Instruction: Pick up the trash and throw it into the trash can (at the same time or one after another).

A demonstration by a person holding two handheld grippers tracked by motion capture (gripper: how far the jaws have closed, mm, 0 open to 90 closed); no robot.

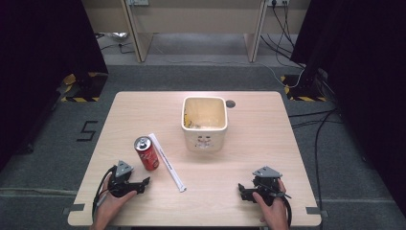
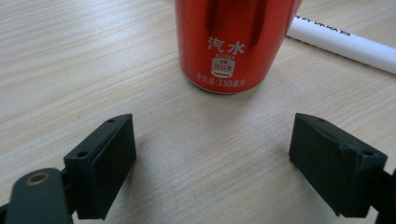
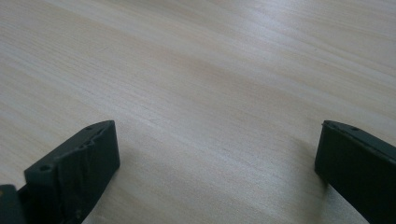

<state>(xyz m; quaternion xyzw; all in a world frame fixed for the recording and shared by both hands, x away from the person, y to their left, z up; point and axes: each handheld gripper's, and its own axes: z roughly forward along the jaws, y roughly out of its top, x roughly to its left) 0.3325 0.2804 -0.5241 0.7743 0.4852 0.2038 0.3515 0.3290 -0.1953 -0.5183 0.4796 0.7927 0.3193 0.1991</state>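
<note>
A red drinks can [image 1: 146, 153] stands upright on the wooden table [image 1: 249, 158], left of centre. In the left gripper view the can [image 2: 233, 44] rises just beyond the jaws, with a white tube [image 2: 345, 44] lying behind it. My left gripper [image 1: 143, 184] rests on the table just below the can, open, nothing between its jaws [image 2: 212, 158]. My right gripper [image 1: 242, 192] sits near the front right of the table, open over bare wood [image 3: 217, 163]. The white tube [image 1: 166, 162] lies slantwise right of the can.
A cream square bin [image 1: 205, 122] stands open-topped at the table's middle, beyond the can. A small dark round hole [image 1: 231, 103] sits by its far right corner. Desk legs and cables cross the floor behind the table.
</note>
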